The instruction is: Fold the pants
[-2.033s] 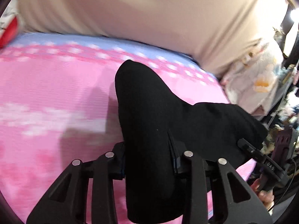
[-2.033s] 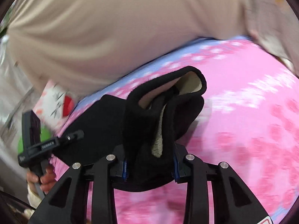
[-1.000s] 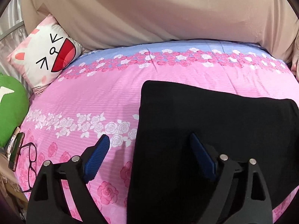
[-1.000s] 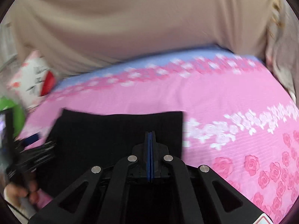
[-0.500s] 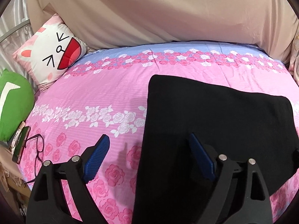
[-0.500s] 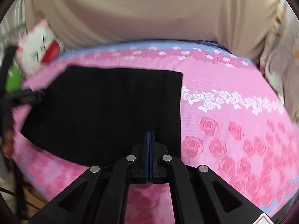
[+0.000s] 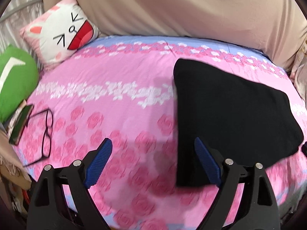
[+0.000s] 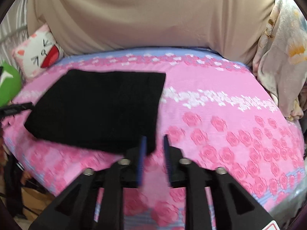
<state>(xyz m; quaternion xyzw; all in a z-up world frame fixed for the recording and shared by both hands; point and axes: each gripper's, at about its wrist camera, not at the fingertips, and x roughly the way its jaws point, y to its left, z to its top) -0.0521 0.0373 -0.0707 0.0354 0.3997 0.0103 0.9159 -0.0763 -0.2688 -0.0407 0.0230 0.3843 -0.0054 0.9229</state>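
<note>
Black pants (image 7: 226, 115), folded into a flat rectangle, lie on a bed (image 7: 115, 105) covered in a pink rose-print sheet; in the left wrist view they fill the right half of the frame, and in the right wrist view (image 8: 99, 109) they sit left of centre. The left claw (image 7: 153, 163), at the bottom of its frame, stands wide open with blue ribbed pads (image 7: 98, 163); it holds nothing, its left finger over bare sheet and its right finger over the near edge of the pants. The right claw (image 8: 153, 149), at the lower centre of its frame, has just been opening and shows a narrow gap between its blue pads; nothing is gripped, though the near right corner of the pants lies just by its left finger. A cat-face pillow (image 7: 63, 30) rests at the upper left of the left wrist view, a green cushion (image 7: 15, 80) below it; a pair of glasses (image 7: 45, 134) lies on the sheet at the left edge, beside a phone (image 7: 20, 124). A beige fabric backdrop (image 8: 144, 15) fills the top of both frames; a pale floral cloth (image 8: 284, 48) hangs at the right of the right wrist view.
</note>
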